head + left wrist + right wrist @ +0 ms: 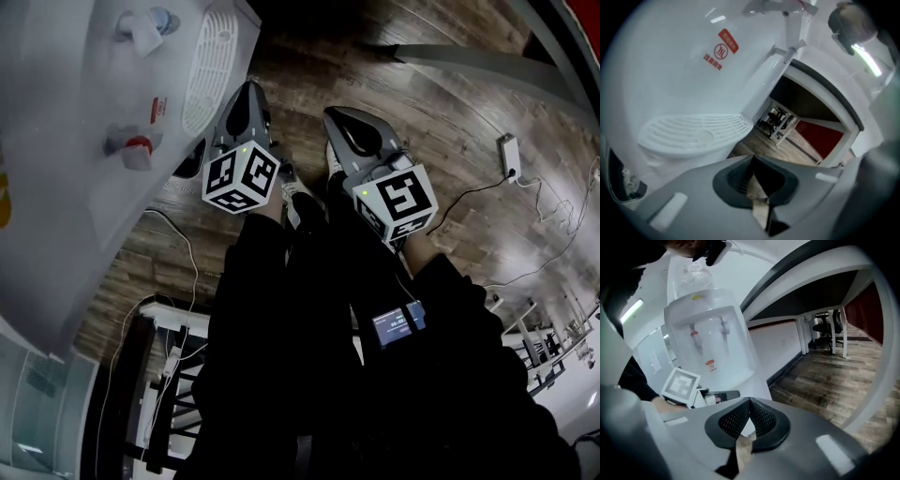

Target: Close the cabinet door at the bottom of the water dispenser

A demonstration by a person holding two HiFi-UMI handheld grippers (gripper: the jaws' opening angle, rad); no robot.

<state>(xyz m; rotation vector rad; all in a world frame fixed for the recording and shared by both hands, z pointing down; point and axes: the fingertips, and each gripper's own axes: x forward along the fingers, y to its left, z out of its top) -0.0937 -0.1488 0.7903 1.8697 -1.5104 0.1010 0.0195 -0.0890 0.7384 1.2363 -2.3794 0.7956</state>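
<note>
Head view looks steeply down on a white water dispenser standing at the left of a wooden floor. Its two taps, one capped blue and one red, stick out from the front, with the slotted drip tray just below them. The person's two dark sleeves reach forward, each ending in a grey gripper topped by a black-and-white marker cube. The left gripper points at the dispenser's front, its tip just beside the drip tray. The right gripper sits next to it, a little further from the machine. A small lit screen is strapped on the right forearm. Off to the right a white power adapter lies on the floor with a thin cable trailing from it.

In the left gripper view the jaws are pressed together with nothing between them. The drip tray fills the space right ahead, and a red label shows on the white front above it.

In the right gripper view that gripper's jaws are likewise together and empty. Beyond them the whole dispenser stands with a clear bottle on top. The lower cabinet is the plain white part beneath the tray, partly behind the left gripper's cube. I cannot make out the cabinet door's edge there, nor tell whether it is shut. A white desk and an office chair stand further back on the floor.
</note>
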